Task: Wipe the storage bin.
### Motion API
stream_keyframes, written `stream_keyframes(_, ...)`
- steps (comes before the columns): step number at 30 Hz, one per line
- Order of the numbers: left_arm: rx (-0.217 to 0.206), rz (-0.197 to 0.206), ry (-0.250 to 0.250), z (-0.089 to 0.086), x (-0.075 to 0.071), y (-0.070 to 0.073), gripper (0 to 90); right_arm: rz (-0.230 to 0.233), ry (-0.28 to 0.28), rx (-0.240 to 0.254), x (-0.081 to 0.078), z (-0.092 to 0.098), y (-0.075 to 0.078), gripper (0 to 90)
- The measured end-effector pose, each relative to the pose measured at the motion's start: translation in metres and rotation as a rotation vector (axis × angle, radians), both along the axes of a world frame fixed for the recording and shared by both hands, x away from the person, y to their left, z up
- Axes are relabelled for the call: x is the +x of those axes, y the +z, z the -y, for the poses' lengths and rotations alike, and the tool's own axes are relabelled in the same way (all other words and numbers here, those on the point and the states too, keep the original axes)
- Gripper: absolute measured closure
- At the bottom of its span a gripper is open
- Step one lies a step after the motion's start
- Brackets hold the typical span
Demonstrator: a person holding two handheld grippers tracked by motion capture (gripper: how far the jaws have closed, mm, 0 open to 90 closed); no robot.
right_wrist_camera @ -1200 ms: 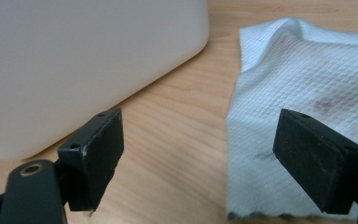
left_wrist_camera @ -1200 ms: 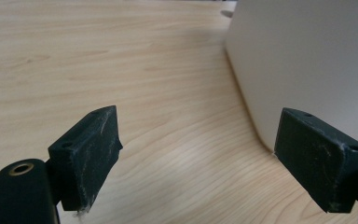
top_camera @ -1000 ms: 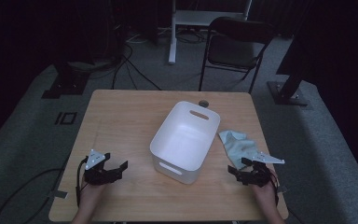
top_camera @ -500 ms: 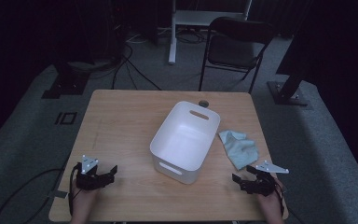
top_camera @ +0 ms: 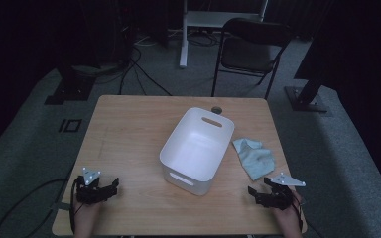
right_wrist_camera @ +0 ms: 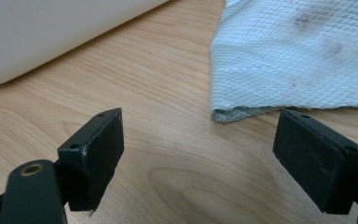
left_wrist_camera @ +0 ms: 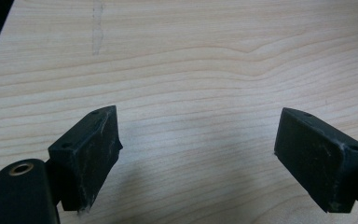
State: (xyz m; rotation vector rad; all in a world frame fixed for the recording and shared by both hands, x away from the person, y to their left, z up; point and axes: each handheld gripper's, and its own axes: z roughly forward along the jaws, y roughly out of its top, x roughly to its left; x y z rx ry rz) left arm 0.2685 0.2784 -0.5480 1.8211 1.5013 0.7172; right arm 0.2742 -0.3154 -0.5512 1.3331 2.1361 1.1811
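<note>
A white plastic bin (top_camera: 198,148) with cut-out handles stands empty in the middle of the wooden table (top_camera: 129,134). Just right of it lies a crumpled pale blue cloth (top_camera: 254,157). My left gripper (top_camera: 110,187) rests near the table's front left corner, open, with bare wood (left_wrist_camera: 196,93) between its jaws. My right gripper (top_camera: 256,195) sits near the front right corner, open and holding nothing. In the right gripper view the cloth's near edge (right_wrist_camera: 303,60) lies just beyond the jaws and the bin's wall (right_wrist_camera: 51,32) is at upper left.
A small dark round thing (top_camera: 217,109) lies on the table behind the bin. Beyond the far edge stand a black folding chair (top_camera: 250,49) and a white stand (top_camera: 183,34). Cables cross the grey carpet at left (top_camera: 25,198).
Both grippers have drawn back toward the table's front edge and outward to the corners. The bin and cloth have stayed put.
</note>
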Motion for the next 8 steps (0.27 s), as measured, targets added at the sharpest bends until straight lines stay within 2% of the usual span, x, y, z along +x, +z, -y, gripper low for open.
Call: stream_keyframes(8, -0.009, -0.01, 0.002, 0.0014, 0.0005, -0.0016, 14.6, 0.0, 0.009, -0.023, 0.0002, -0.0032, -0.003, 16.0)
